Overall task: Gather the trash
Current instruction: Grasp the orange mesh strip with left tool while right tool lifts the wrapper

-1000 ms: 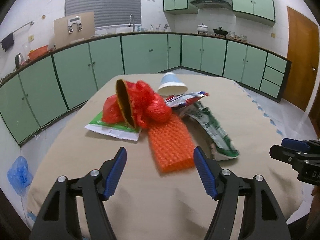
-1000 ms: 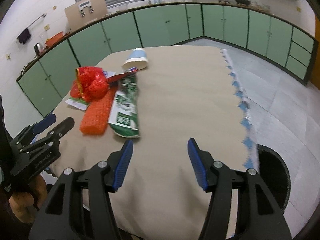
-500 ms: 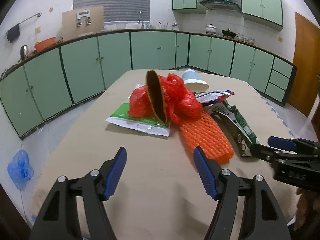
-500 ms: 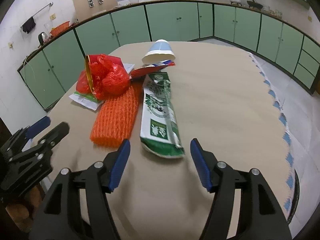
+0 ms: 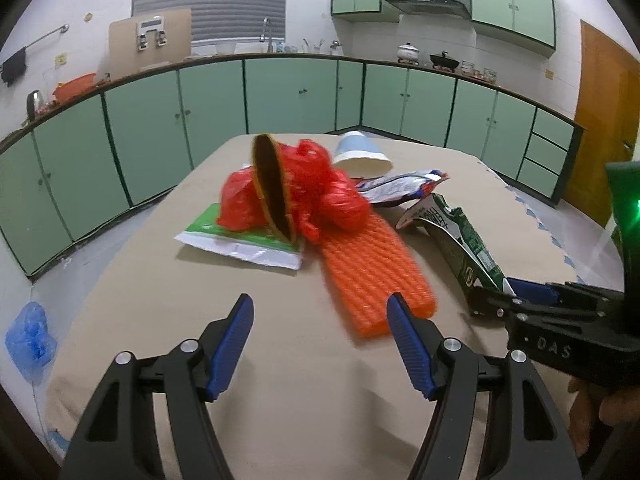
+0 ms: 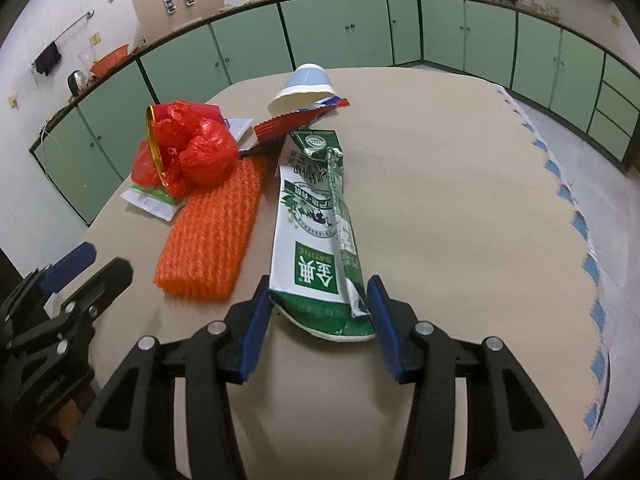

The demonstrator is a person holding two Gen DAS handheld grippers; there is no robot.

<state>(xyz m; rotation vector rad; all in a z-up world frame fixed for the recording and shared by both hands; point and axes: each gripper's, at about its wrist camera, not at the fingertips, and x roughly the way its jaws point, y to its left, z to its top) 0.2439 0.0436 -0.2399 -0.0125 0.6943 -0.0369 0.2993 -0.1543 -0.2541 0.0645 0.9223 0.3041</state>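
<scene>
- The right gripper sits at the bottom centre of its own view, its blue pads on either side of the near end of a flattened green and white milk carton. The jaws have just been closing, with the carton between them. The pads look to be at the carton's edges, though whether they press on it I cannot tell.
- The carton lies flat on the tan table, running from the gripper up toward the middle of the frame.
- Just left of it lies an orange foam net sleeve, with a crumpled red plastic bag at its far end, on top of a green and white packet.
- Beyond them, in the upper centre, a pale blue paper cup lies on its side, beside a red and blue wrapper.
- In the left wrist view the left gripper hovers low in the frame with its jaws wide apart and nothing between them, the orange sleeve just ahead.
</scene>
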